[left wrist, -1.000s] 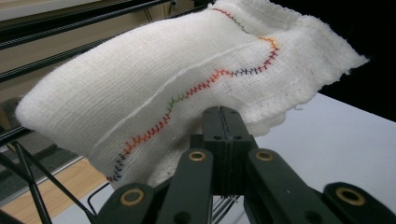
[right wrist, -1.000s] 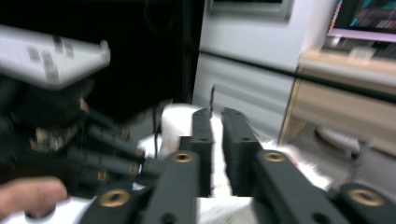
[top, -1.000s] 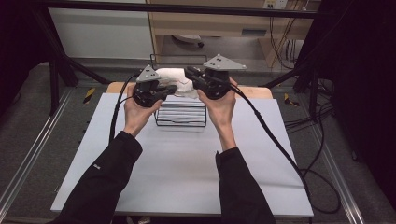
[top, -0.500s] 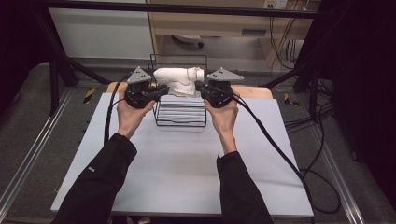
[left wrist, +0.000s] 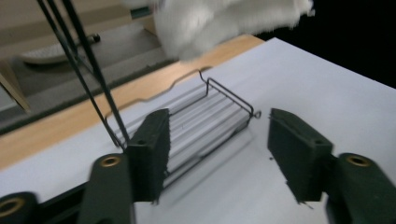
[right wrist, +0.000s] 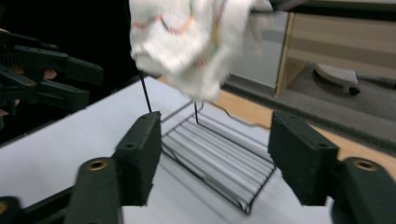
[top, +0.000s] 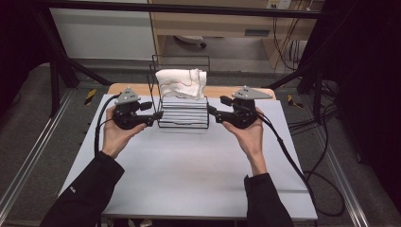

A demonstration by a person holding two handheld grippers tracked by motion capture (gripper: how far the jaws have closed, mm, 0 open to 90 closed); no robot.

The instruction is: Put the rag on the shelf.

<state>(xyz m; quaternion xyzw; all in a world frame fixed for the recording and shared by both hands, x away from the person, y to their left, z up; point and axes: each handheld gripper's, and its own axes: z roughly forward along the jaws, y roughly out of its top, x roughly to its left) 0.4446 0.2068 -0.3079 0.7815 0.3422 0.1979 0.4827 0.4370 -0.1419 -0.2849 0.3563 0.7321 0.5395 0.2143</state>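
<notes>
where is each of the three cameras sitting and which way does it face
High view: above the person's side, looking forward and down on the white table; both forearms, left gripper and right gripper flank the wire rack.
Left gripper view: on the left gripper, looking along its open jaws at the rack from one end.
Right gripper view: on the right gripper, facing the rack's other end.
Shared: rack and the white towel draped on it.

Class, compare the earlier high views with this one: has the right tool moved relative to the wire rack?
Yes. The right tool has moved away from the towel, outward and down to the right side of the wire rack.
</notes>
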